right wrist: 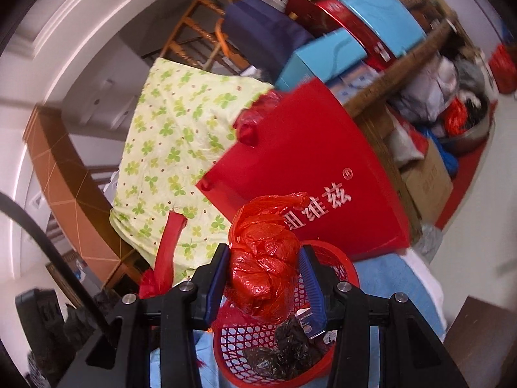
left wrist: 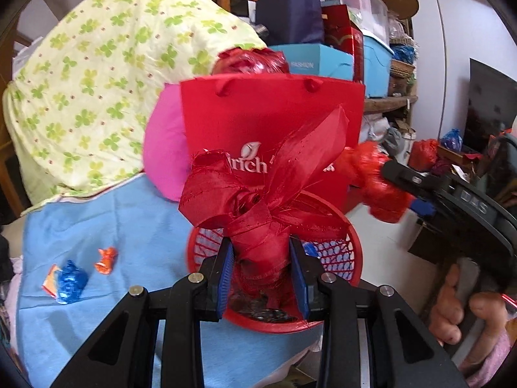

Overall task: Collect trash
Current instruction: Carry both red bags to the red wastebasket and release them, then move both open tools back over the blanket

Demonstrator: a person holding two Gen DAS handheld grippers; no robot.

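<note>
Both grippers are black plastic with angular cut-out arms, round silver pivot screws and blue ribbed pads [left wrist: 226,278] on the fingers. Seen from the left wrist at three o'clock, the right gripper [left wrist: 400,190] shows a black body with raised grey lettering. At five o'clock, the hand [left wrist: 465,310] gripping its handle wears a fuzzy pink sleeve [left wrist: 494,352].

Satin-sheened ribbon [left wrist: 258,213], glossy crinkled plastic bag [right wrist: 265,268], probably plastic lattice basket [left wrist: 342,252]
</note>
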